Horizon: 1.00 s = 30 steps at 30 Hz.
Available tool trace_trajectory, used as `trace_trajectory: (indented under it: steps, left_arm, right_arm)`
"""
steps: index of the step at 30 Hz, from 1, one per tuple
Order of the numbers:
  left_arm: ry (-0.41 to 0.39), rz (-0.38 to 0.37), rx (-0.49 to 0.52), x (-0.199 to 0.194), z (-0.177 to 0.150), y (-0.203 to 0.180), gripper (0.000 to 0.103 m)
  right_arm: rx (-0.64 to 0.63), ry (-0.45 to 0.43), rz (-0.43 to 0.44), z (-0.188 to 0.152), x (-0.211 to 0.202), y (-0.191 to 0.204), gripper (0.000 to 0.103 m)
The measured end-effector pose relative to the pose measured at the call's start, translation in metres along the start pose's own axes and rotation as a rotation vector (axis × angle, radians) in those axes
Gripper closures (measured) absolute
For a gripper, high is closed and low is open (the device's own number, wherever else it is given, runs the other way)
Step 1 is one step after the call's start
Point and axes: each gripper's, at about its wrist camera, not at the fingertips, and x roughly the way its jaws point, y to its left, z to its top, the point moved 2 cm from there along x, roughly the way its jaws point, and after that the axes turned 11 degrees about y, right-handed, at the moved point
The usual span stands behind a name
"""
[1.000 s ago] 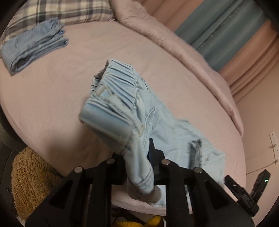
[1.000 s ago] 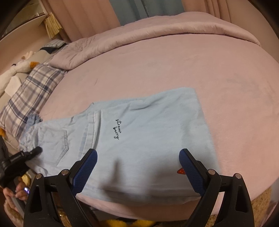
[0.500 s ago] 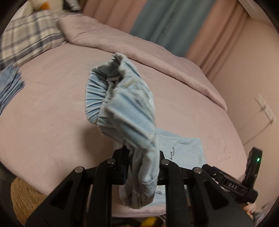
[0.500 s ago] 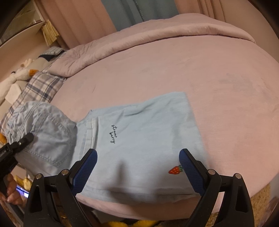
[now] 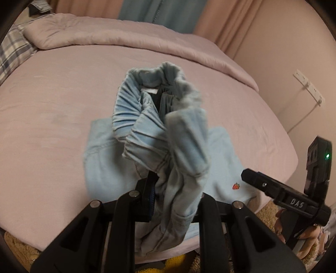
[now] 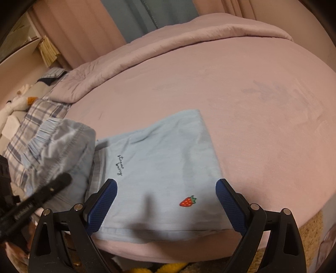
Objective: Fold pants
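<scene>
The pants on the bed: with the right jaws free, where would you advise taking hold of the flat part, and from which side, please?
Probably the near hem of the pants, close to the strawberry patch, coming in from the bed edge. That hem lies flat at the edge, right between the open right gripper jaws, while the left gripper holds the waistband end lifted.

The pants [image 6: 159, 159] are pale blue with a red strawberry patch [image 6: 188, 201] and dark script. The bed [image 6: 252, 94] is dusty pink, the pillow [image 6: 35, 113] blue-grey plaid, the curtains [image 5: 220, 19] pink and teal.
</scene>
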Motion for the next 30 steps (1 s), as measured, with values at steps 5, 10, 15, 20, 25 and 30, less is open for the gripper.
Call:
trace_trajectory:
  steps: [5,10,15,20,25,30]
  left_arm:
    - [0.057,-0.051,0.004,0.022,0.003,0.0,0.082]
    - [0.07,-0.095,-0.021,0.026,0.003,0.002,0.076]
    - [0.087,-0.199,-0.068,0.008,-0.002,0.002,0.022]
    - [0.038,-0.201,-0.112,-0.02,-0.012,0.017,0.021]
    - [-0.003,-0.06,-0.217,-0.037,-0.023,0.054,0.02]
    - [0.012,0.005,-0.308,-0.037,-0.035,0.079,0.02]
  right_arm:
    - [0.022,0.002,-0.001,0.0,0.0,-0.004,0.009]
    - [0.03,0.001,-0.001,-0.001,-0.002,-0.004,0.009]
    - [0.035,-0.012,-0.007,-0.002,-0.006,-0.006,0.009]
    - [0.031,-0.019,-0.004,0.0,-0.009,-0.005,0.009]
    - [-0.02,-0.016,0.017,0.008,-0.01,0.006,0.009]
    - [-0.063,0.069,0.108,0.019,0.012,0.027,0.004]
